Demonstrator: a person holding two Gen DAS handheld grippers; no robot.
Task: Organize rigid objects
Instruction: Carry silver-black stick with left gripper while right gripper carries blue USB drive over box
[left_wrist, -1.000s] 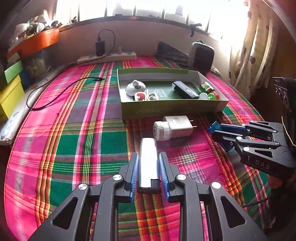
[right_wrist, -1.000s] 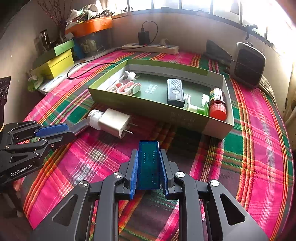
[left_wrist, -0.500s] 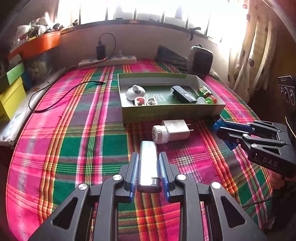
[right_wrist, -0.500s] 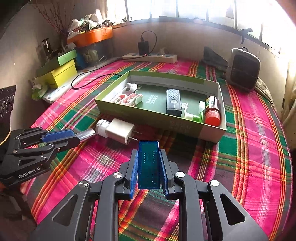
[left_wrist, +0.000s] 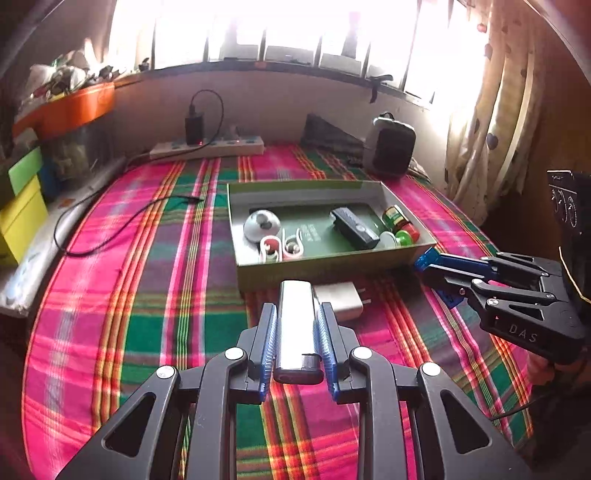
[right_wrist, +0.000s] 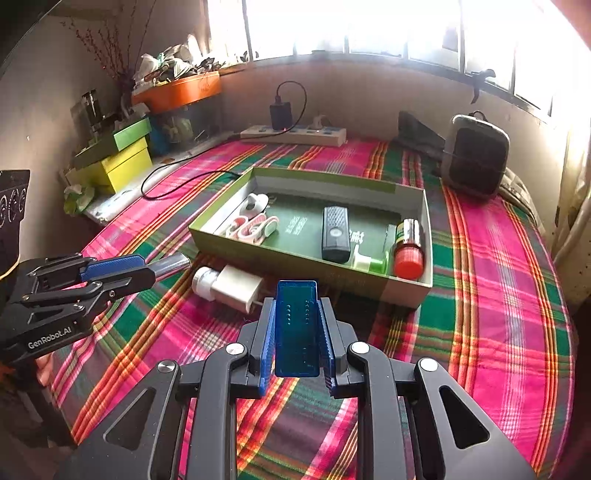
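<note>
My left gripper (left_wrist: 295, 314) is shut on a silver lighter (left_wrist: 297, 325) and holds it above the plaid cloth, just short of the green box (left_wrist: 317, 269). My right gripper (right_wrist: 295, 310) is shut on a blue translucent case (right_wrist: 297, 328), also in front of the box (right_wrist: 295, 258). The box holds a white round item (left_wrist: 261, 225), red-and-white clips (left_wrist: 280, 249), a black device (right_wrist: 335, 234) and a red-capped bottle (right_wrist: 408, 247). A white charger plug (right_wrist: 231, 286) lies on the cloth before the box. Each gripper shows in the other's view, the left (right_wrist: 140, 269) and the right (left_wrist: 428, 262).
A power strip (right_wrist: 293, 134) with a black adapter and cable lies at the back wall. A dark speaker-like box (right_wrist: 474, 157) stands back right. Yellow and green boxes (right_wrist: 122, 162) stack at the left. A curtain (left_wrist: 491, 110) hangs right.
Both grippers have risen and drawn back with their objects still held; the box and plug now sit lower and farther in view. The lighter now covers part of the plug.
</note>
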